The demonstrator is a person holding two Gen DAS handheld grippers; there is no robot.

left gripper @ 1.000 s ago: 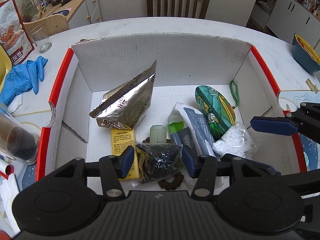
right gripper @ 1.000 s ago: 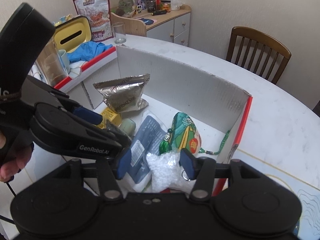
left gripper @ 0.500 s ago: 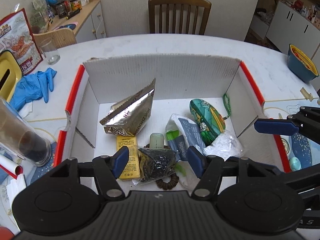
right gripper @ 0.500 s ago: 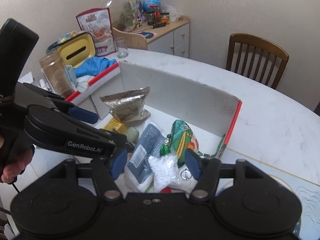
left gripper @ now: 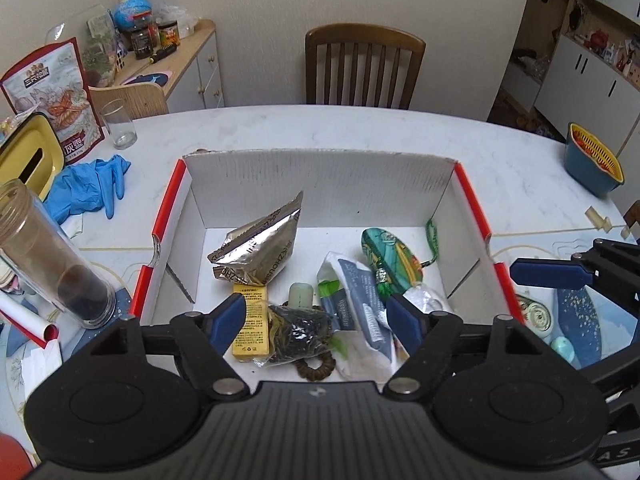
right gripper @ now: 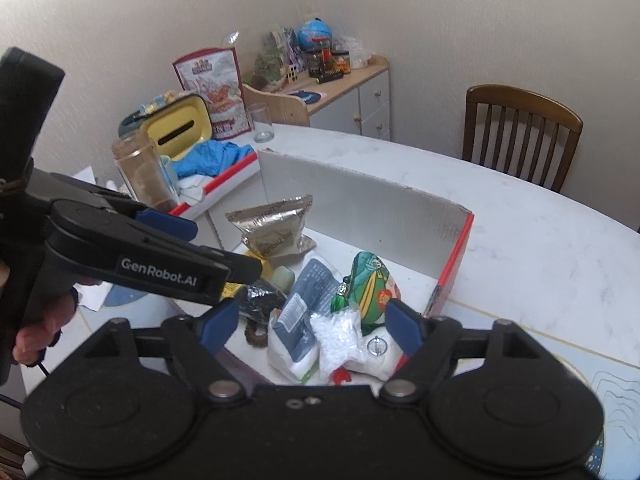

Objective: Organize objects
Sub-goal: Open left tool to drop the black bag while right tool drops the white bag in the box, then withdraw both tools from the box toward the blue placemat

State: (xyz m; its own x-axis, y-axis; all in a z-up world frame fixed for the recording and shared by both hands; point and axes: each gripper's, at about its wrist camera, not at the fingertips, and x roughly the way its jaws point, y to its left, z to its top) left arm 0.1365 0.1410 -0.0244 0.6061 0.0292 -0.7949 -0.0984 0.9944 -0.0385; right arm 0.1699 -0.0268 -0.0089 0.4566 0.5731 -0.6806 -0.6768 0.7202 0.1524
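A white cardboard box with red edges (left gripper: 472, 200) (right gripper: 460, 248) stands on the table. It holds a silver foil pouch (left gripper: 260, 252) (right gripper: 276, 228), a yellow packet (left gripper: 250, 320), a dark crinkled bag (left gripper: 298, 332) (right gripper: 260, 300), a grey-white pouch (left gripper: 356, 296) (right gripper: 308, 304), a green patterned case (left gripper: 390, 260) (right gripper: 368, 280) and a bag of white beads (right gripper: 336, 336). My left gripper (left gripper: 316, 318) is open and empty above the box's near edge. My right gripper (right gripper: 308, 322) is open and empty above the box's right side; one of its fingers (left gripper: 548, 274) shows in the left wrist view.
On the white table lie blue gloves (left gripper: 88, 188), a drinking glass (left gripper: 118, 124), a tall jar (left gripper: 52, 256), a yellow tin (left gripper: 28, 152) and a snack bag (left gripper: 56, 88). A blue and yellow basket (left gripper: 594, 160) stands far right. A wooden chair (left gripper: 362, 68) is behind.
Both grippers have pulled back and up from the box, still open and empty. The things in the box have not moved.
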